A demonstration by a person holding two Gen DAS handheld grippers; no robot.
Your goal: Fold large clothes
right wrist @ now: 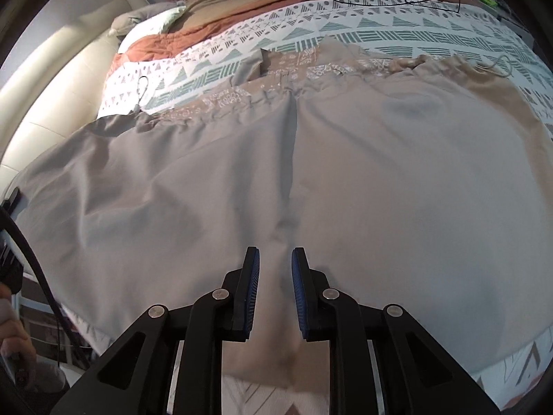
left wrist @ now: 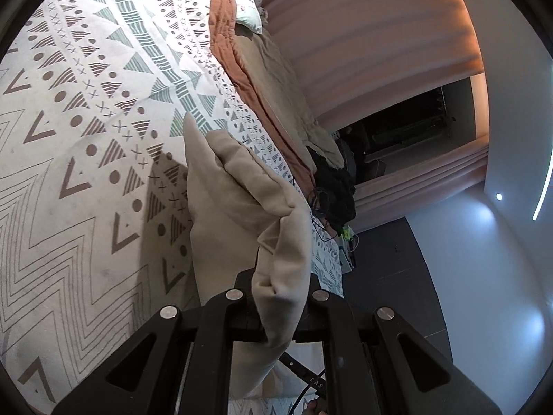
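Left gripper (left wrist: pixel 280 297) clamped on garment (left wrist: pixel 238 207)

We see a bed (left wrist: pixel 69 173) under a geometric-patterned cover, a rust quilt (left wrist: pixel 224 34), pink curtains (left wrist: pixel 363 34) around a dark window (left wrist: pixel 408 121), and a cream padded headboard (right wrist: pixel 52 103)

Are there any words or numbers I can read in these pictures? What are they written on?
"EAS": pale letters on a black strap or cable at the bottom of the left wrist view, below the beige garment; the rest of the word is cut off.
White printed marks on the garment's patterned band in the right wrist view: too small and blurred to read, and perhaps only decoration.
Nothing else readable; the bedspread carries only shapes.
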